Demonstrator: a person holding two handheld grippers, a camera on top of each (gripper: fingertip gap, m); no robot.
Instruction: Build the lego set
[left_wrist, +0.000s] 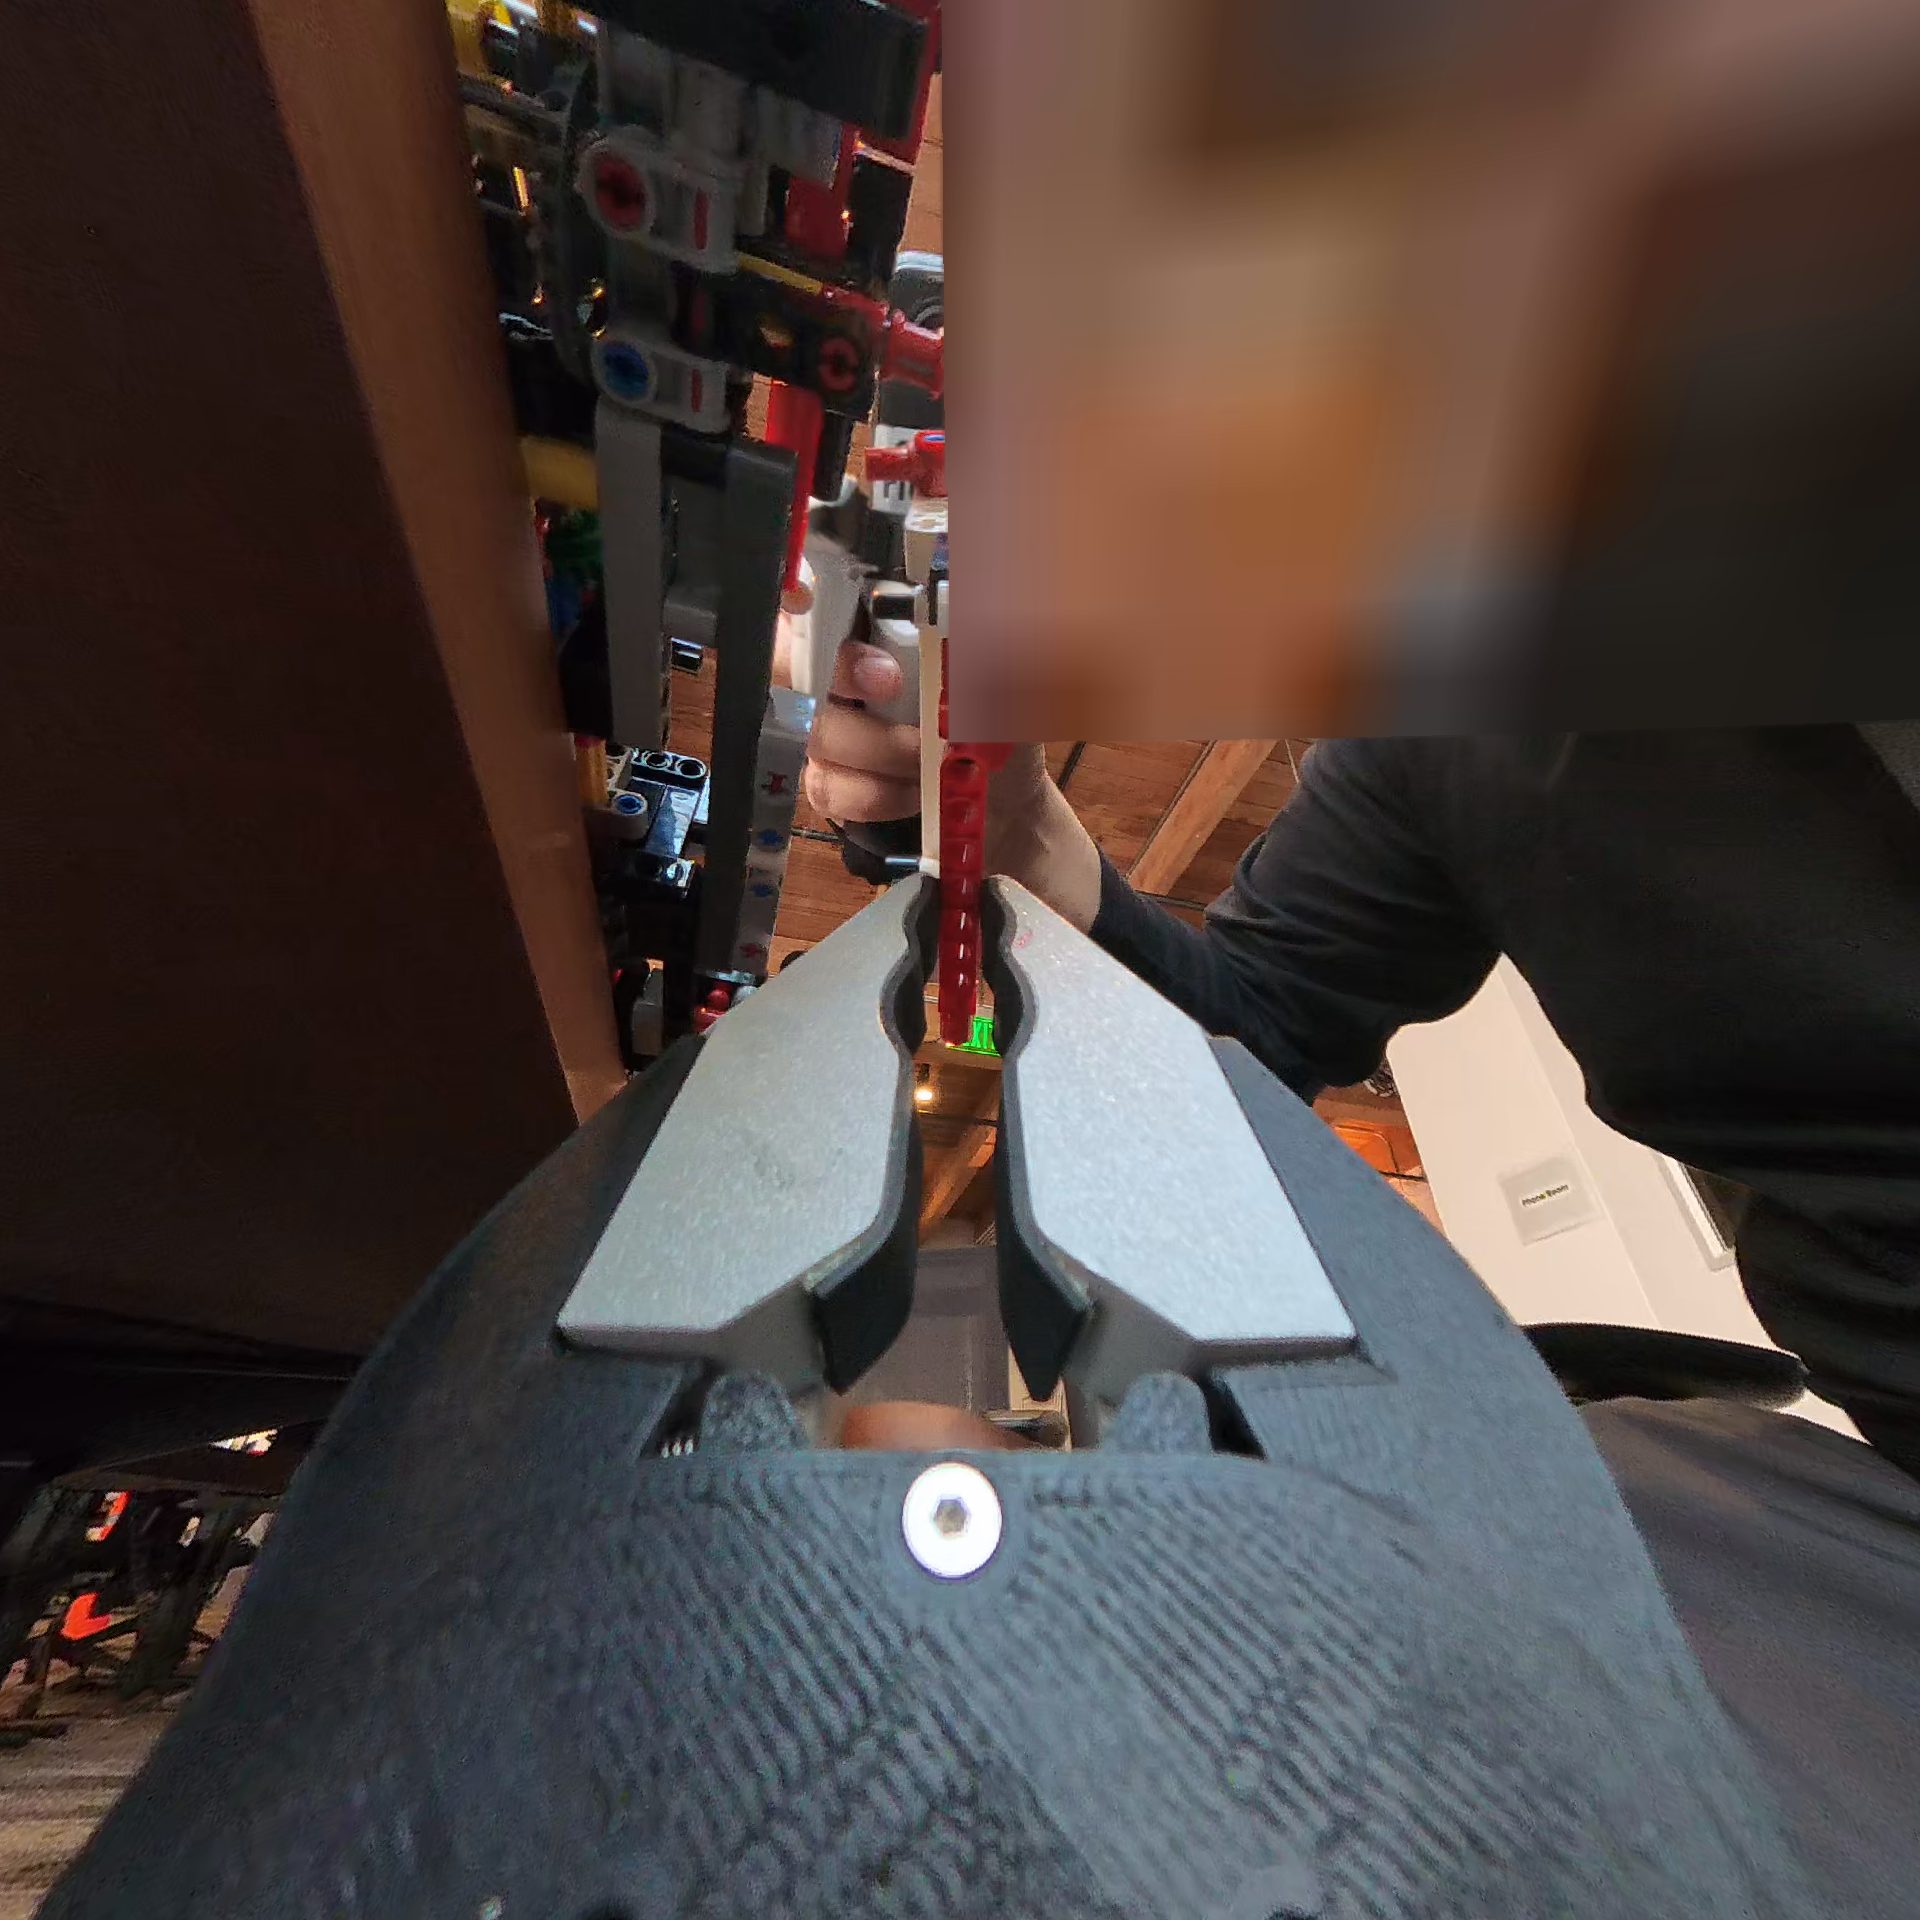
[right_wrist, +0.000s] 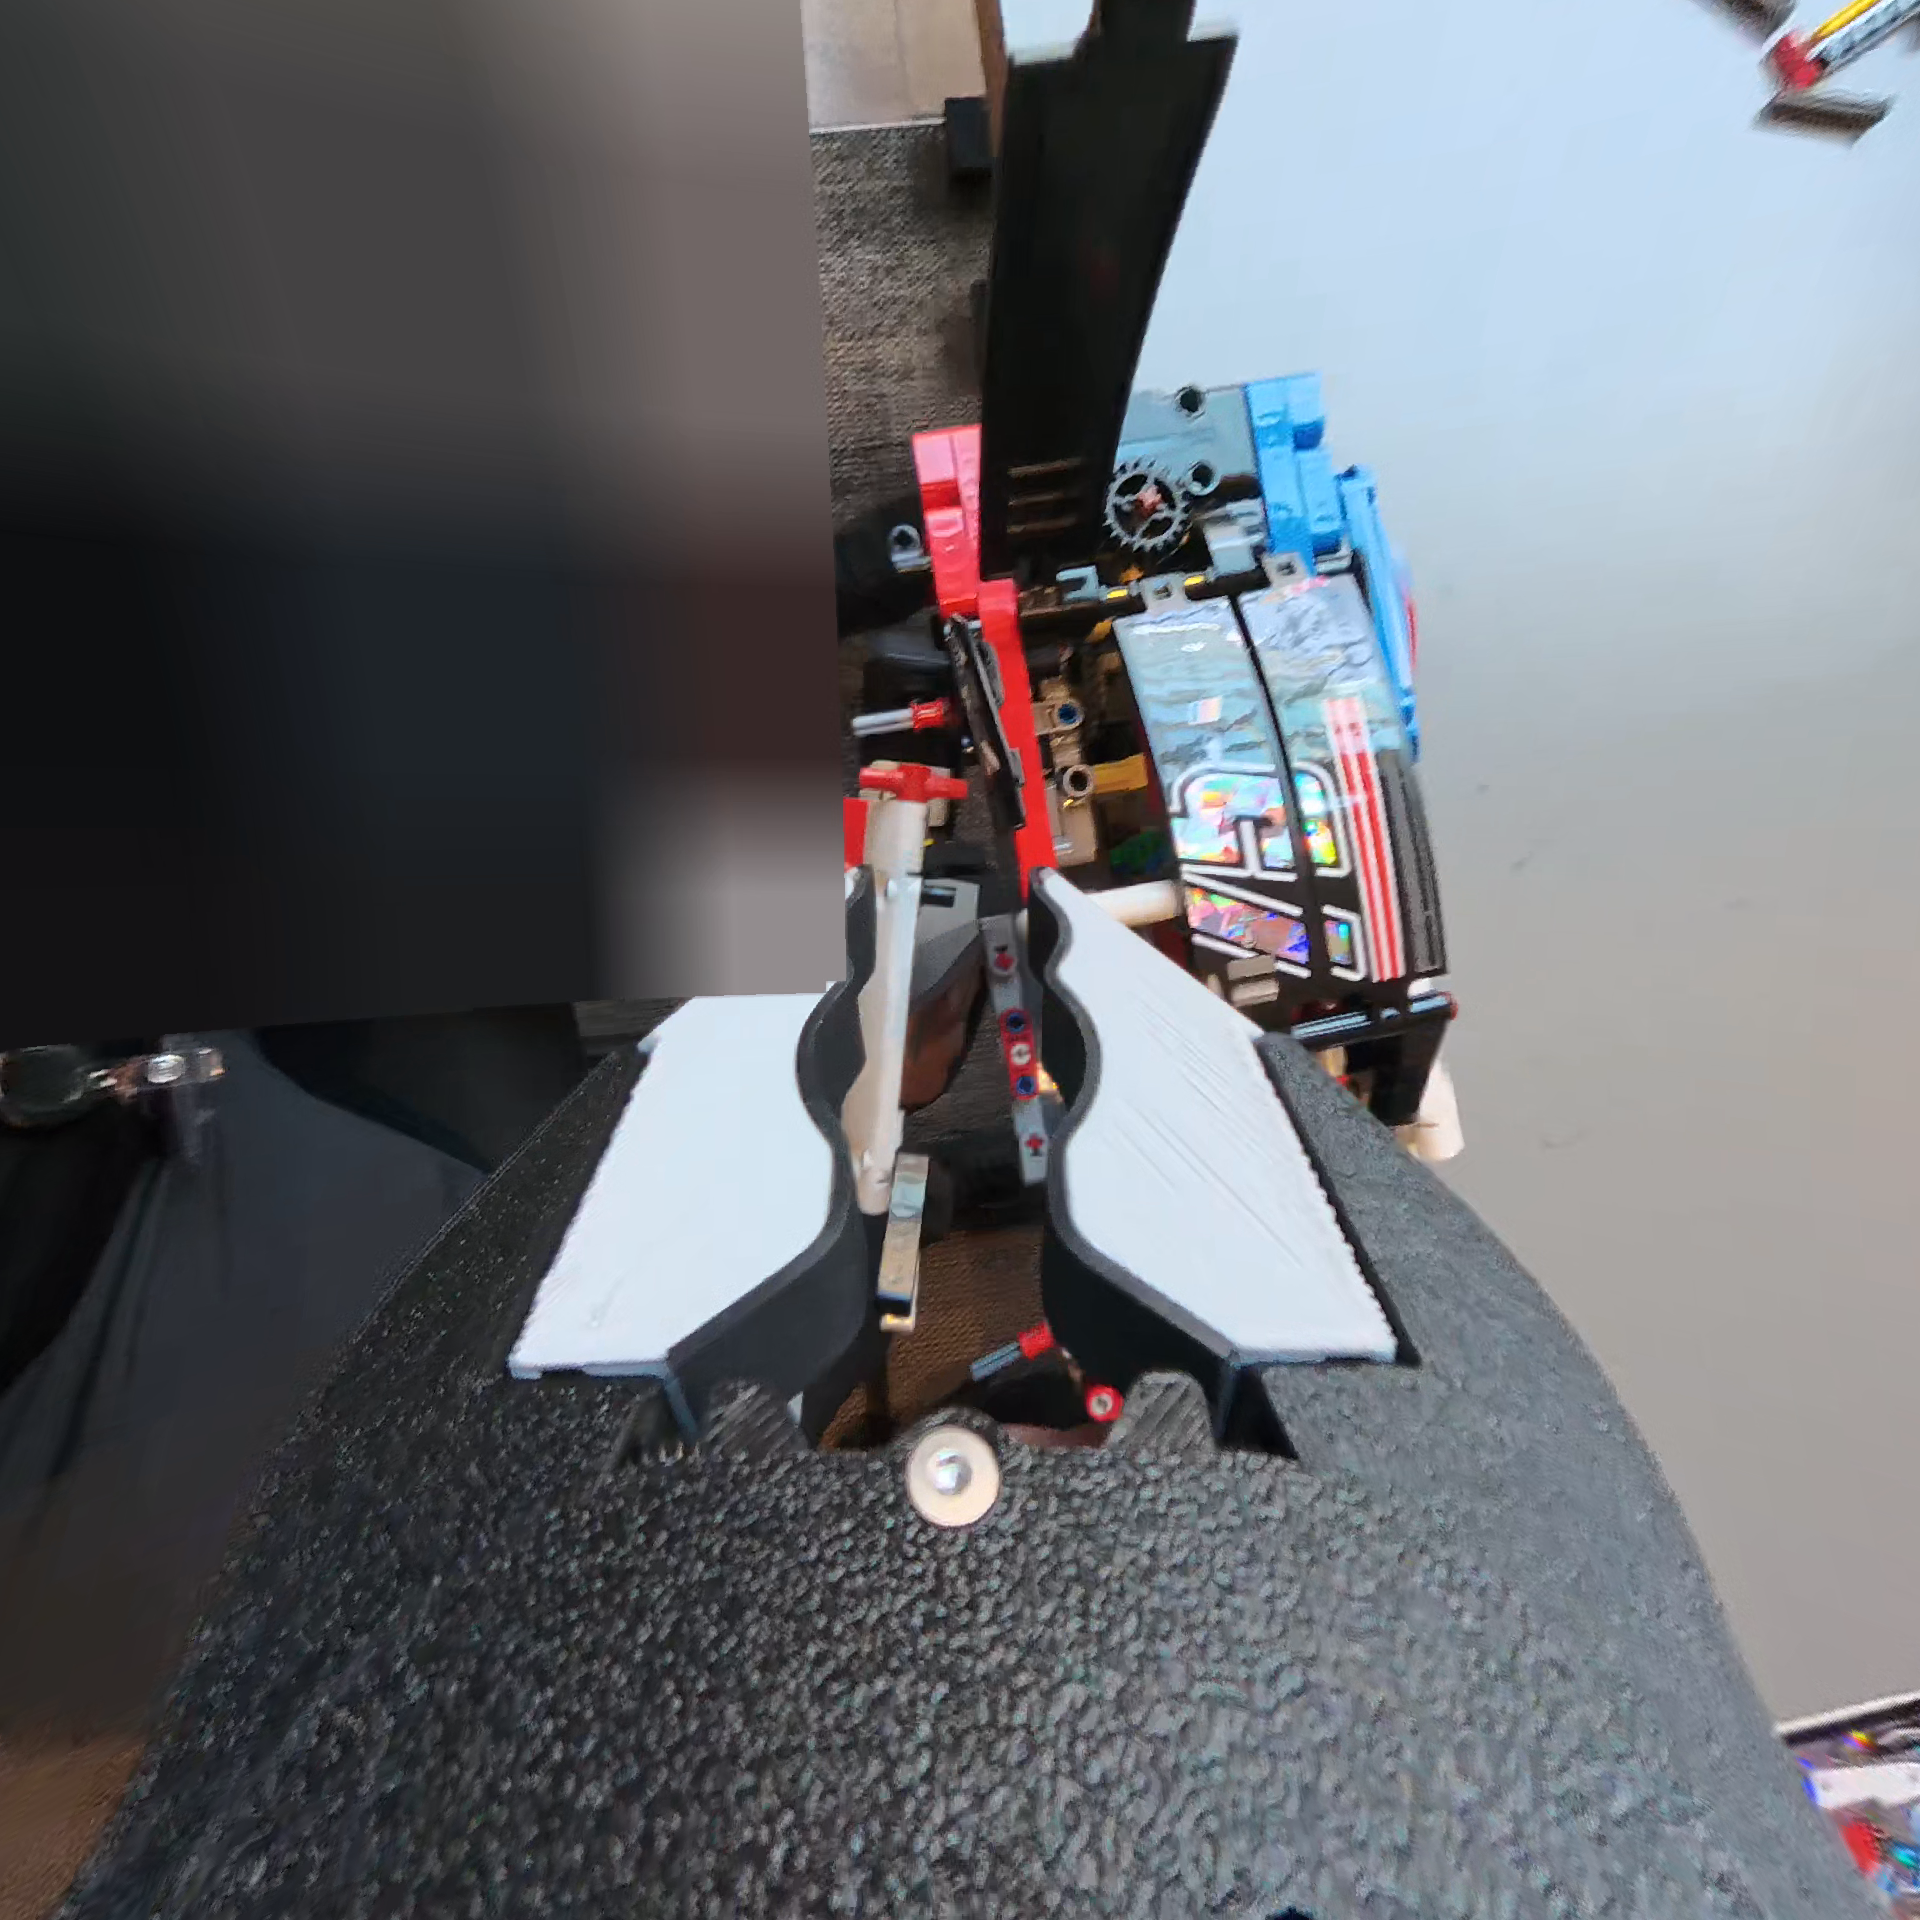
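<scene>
Left gripper (left_wrist: 958, 904): clamped on a red beam (left_wrist: 961, 883) joined to the model.
Right gripper (right_wrist: 945, 914): part open around grey pieces; grip unclear.
Model (right_wrist: 1226, 748): on the table edge (right_wrist: 1610, 520), largely built; panels fitted.
Left: side beams, apparently.

The right gripper (right_wrist: 940, 904) has its jaws parted, and a slim white-and-grey lego strut (right_wrist: 885, 1039) runs down the gap, lying against the left finger — whether it is pinched, I cannot tell. Just ahead of the tips sits the lego model (right_wrist: 1195, 748), on its side on the pale table (right_wrist: 1610, 520) — red beam left, blue bricks right, and a long black panel (right_wrist: 1091, 291) reaching straight ahead.
</scene>
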